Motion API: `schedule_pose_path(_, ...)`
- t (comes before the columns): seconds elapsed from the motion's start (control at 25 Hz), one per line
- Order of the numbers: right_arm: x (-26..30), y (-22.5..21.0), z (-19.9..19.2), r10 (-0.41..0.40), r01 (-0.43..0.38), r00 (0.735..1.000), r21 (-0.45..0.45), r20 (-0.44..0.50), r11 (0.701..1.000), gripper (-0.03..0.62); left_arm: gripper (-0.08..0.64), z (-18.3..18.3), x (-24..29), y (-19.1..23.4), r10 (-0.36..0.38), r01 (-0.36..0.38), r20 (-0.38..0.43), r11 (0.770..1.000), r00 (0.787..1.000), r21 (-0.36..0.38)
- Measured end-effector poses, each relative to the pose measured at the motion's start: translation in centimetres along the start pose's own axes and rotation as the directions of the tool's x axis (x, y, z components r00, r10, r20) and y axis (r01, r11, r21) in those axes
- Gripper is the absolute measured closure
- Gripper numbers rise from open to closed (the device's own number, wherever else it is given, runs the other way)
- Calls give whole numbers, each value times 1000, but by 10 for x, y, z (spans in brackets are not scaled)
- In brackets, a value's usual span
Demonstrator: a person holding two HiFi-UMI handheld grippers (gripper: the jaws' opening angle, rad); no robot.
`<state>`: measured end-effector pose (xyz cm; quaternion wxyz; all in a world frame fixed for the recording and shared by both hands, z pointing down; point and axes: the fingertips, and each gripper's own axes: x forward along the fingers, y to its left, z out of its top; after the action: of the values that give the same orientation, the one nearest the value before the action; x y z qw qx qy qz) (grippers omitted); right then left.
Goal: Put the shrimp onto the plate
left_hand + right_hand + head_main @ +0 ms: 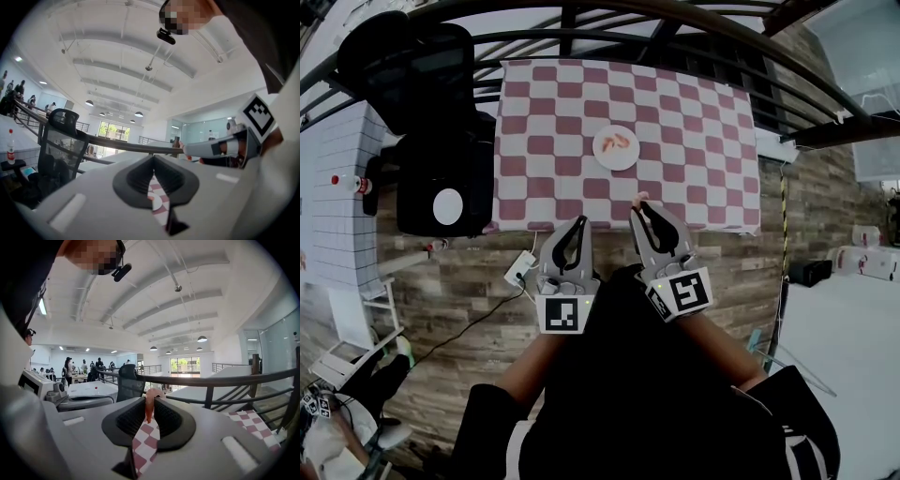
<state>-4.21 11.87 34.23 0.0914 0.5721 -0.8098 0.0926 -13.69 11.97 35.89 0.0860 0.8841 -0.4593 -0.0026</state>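
Pinching one shrimp [149, 405] at their tips, the right gripper's [640, 208] jaws hang over the checkered table's [694, 141] near edge. Just left of it, the left gripper [577, 225] has its jaws together on nothing. Farther in, mid-table, the white plate [602, 157] holds other shrimp [620, 142].

Open-plan office: swivel chair [417, 75], desks [89, 389], mezzanine railing [225, 378].

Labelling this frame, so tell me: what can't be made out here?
- How many orange shrimp lie on the round white plate: too small to count in the head view. In the left gripper view, the left gripper has shut jaws that leave only a sliver of plate.
- Pink shrimp clamped in the right gripper: black jaw pads hide its sides in the right gripper view. Only a tip shows in the head view.
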Motion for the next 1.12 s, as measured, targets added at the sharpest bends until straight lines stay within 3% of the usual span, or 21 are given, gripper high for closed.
schedule_pose_path(0.24,3,4,-7,26,-26,1000,31,-12,999,535,551,-3,-4,-3,-14,14,2,999,1000,-30)
schedule_pose_path(0.64,13,2,-12,94,-91,995,57,-43,994,535,551,-8,2,3,42,-43,-20,999,999,-33)
schedule_pose_path(0.96,46,-29,-1,121,-122,992,-10,-18,993,535,551,1,47,18,96,-96,-19,995,995,9)
schedule_pose_path(1.12,63,-56,-3,117,-116,992,20,-39,993,535,551,3,84,20,96,-96,-28,995,995,14)
